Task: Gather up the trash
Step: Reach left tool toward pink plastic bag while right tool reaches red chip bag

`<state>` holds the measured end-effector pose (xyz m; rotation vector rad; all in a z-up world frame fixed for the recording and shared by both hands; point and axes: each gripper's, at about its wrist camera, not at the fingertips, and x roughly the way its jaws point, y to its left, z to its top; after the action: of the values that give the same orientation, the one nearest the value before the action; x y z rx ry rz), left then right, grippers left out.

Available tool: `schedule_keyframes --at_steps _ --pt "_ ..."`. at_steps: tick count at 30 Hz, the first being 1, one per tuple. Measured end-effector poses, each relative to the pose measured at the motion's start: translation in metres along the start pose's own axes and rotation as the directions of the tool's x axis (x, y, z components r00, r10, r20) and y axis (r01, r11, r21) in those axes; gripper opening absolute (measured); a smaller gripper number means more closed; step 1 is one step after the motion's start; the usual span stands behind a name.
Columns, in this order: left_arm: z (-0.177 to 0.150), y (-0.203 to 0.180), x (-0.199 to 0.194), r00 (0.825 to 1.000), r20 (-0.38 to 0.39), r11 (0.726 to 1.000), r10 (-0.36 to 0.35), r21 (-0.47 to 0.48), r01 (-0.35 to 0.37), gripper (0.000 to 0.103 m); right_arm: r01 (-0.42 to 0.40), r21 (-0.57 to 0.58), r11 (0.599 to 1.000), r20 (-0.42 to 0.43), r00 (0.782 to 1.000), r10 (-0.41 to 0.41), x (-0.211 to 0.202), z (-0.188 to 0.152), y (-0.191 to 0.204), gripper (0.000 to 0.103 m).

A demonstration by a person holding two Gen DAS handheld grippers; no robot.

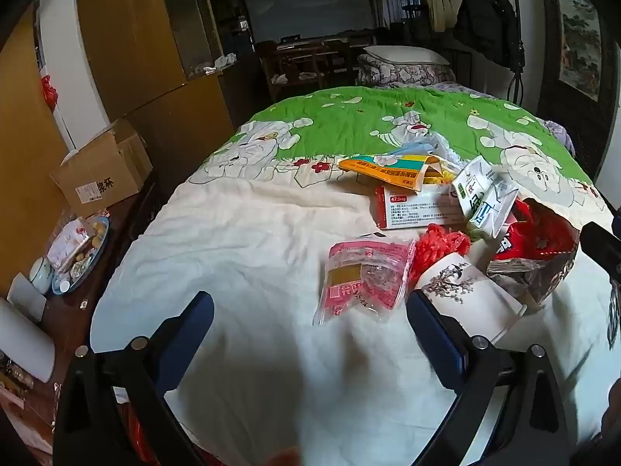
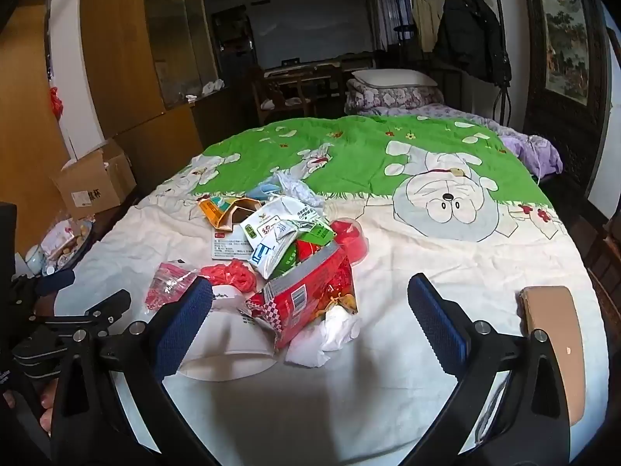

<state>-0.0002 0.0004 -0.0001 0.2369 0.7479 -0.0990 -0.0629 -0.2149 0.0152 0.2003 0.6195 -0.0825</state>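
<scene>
Red and white wrappers [image 2: 306,303] lie heaped on the bed [image 1: 240,240]; both grippers [image 1: 310,326] [image 2: 310,310] hover wide open and empty, so the next move is probably closing on the near paper cup [image 1: 469,303].

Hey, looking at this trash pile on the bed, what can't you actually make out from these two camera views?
- Paper cup, right wrist view: the left finger of the right gripper hides part of it.
- White medicine box, left wrist view: mostly buried under the milk carton; its print is too small to read.
- Tan object, right wrist view: blurred, partly behind the gripper frame; what it is stays unclear.
</scene>
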Motion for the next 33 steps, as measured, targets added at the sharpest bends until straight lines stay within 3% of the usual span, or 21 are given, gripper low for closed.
schedule_keyframes --at_steps 6,15,33 --pt "-0.004 0.001 0.001 1.0 -0.014 1.0 -0.008 0.004 0.008 0.097 -0.001 0.001 1.0 0.005 1.0 0.001 0.0 0.001 0.003 0.096" --pt "-0.006 0.029 0.01 0.999 -0.047 0.998 -0.006 -0.066 0.002 0.097 -0.018 -0.006 1.0 -0.025 1.0 0.018 0.011 -0.001 0.007 0.096" --pt "-0.003 0.028 0.03 0.996 -0.077 0.995 -0.05 -0.085 0.043 0.097 -0.026 -0.002 1.0 -0.056 0.998 0.026 0.034 0.0 0.018 0.096"
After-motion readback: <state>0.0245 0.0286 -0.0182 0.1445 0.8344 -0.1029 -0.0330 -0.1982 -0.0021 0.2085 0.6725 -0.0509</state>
